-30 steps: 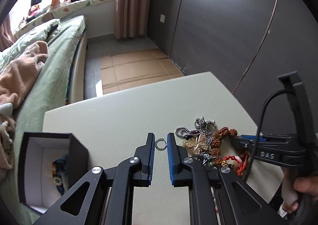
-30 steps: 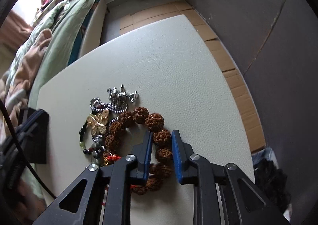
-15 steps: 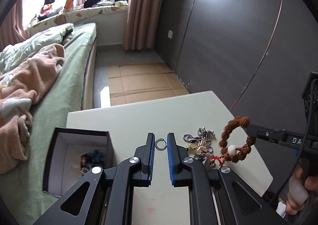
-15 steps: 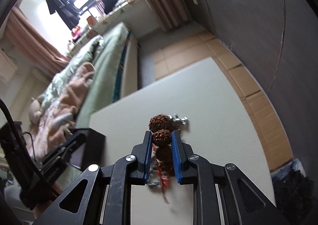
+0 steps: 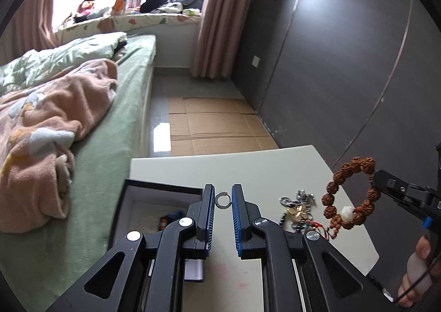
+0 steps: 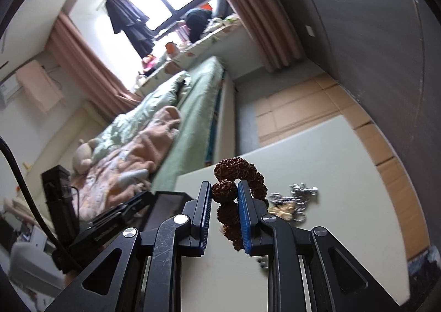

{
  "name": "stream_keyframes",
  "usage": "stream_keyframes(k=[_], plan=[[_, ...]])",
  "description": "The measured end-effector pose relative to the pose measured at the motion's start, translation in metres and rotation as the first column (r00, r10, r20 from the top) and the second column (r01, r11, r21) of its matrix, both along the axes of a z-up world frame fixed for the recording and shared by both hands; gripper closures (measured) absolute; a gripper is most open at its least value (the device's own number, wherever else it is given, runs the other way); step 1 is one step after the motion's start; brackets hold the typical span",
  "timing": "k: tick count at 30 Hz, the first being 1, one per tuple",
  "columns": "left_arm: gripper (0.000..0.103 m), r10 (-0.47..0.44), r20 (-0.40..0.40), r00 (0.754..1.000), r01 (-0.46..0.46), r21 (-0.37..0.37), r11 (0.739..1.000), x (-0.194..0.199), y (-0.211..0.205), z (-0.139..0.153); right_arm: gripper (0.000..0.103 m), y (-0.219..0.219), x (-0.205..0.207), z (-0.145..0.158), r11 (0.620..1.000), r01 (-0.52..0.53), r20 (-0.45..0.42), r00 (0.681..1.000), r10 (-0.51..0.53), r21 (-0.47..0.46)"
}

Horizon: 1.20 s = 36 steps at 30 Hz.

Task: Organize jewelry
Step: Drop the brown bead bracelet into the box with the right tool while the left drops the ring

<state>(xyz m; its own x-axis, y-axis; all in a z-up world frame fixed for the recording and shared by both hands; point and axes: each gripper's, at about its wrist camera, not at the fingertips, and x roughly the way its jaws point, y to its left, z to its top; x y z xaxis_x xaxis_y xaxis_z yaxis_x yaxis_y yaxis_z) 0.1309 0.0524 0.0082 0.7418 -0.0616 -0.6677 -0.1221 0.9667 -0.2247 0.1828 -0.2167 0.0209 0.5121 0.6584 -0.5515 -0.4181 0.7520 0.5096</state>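
Knobbly brown bead bracelet [image 6: 224, 191], small metal ring [image 5: 222, 199], perhaps split

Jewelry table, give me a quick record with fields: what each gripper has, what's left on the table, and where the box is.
left gripper: shut on small silver ring
right gripper: shut on brown bead bracelet, lifted off the table
table: small pile of jewelry
black box: open, at the table's bed-side edge, some items inside
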Motion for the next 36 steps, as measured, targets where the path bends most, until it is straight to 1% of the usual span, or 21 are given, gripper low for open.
stream_keyframes(k=[4, 9, 17, 21, 23, 24, 25, 27, 28, 30, 36], plan=[[0.09, 0.034, -0.022, 0.999, -0.034, -0.012, 0.999, -0.001, 0.016, -0.005, 0.083, 0.015, -0.004, 0.002, 0.999, -0.03, 0.019, 0.999, 0.03, 0.013], [0.09, 0.065, -0.064, 0.996, -0.066, -0.02, 0.998, -0.002, 0.032, -0.012, 0.082, 0.026, -0.003, -0.002, 0.999, -0.05, 0.014, 0.999, 0.05, 0.016], [0.089, 0.119, -0.129, 0.985, -0.128, -0.068, 0.989, -0.002, 0.056, -0.02, 0.082, 0.05, -0.002, -0.011, 0.997, -0.072, -0.007, 0.997, 0.072, 0.029], [0.089, 0.118, -0.162, 0.98, -0.135, -0.101, 0.986, 0.0, 0.062, -0.023, 0.082, 0.062, -0.002, -0.016, 0.995, -0.085, -0.021, 0.996, 0.086, 0.045], [0.084, 0.121, -0.169, 0.978, -0.14, -0.107, 0.984, 0.0, 0.064, -0.023, 0.082, 0.068, -0.004, -0.016, 0.994, -0.098, -0.021, 0.995, 0.099, 0.053], [0.074, 0.125, -0.166, 0.978, -0.144, -0.111, 0.983, -0.002, 0.065, -0.023, 0.082, 0.072, -0.004, -0.017, 0.992, -0.107, -0.024, 0.994, 0.108, 0.063], [0.061, 0.133, -0.16, 0.978, -0.152, -0.114, 0.982, -0.004, 0.067, -0.022, 0.082, 0.074, -0.005, -0.018, 0.991, -0.114, -0.026, 0.993, 0.116, 0.072], [0.046, 0.155, -0.141, 0.978, -0.171, -0.115, 0.978, -0.008, 0.071, -0.018, 0.082, 0.082, -0.006, -0.019, 0.988, -0.13, -0.031, 0.991, 0.133, 0.086], [0.044, 0.168, -0.125, 0.978, -0.183, -0.12, 0.976, -0.012, 0.074, -0.015, 0.082, 0.085, -0.006, -0.02, 0.987, -0.136, -0.033, 0.99, 0.14, 0.088], [0.043, 0.185, -0.114, 0.976, -0.199, -0.129, 0.971, -0.016, 0.079, -0.011, 0.082, 0.092, -0.006, -0.021, 0.984, -0.152, -0.04, 0.987, 0.156, 0.095], [0.043, 0.219, -0.11, 0.97, -0.234, -0.155, 0.96, -0.022, 0.093, -0.008, 0.082, 0.112, -0.003, -0.022, 0.969, -0.196, -0.046, 0.978, 0.204, 0.149]])
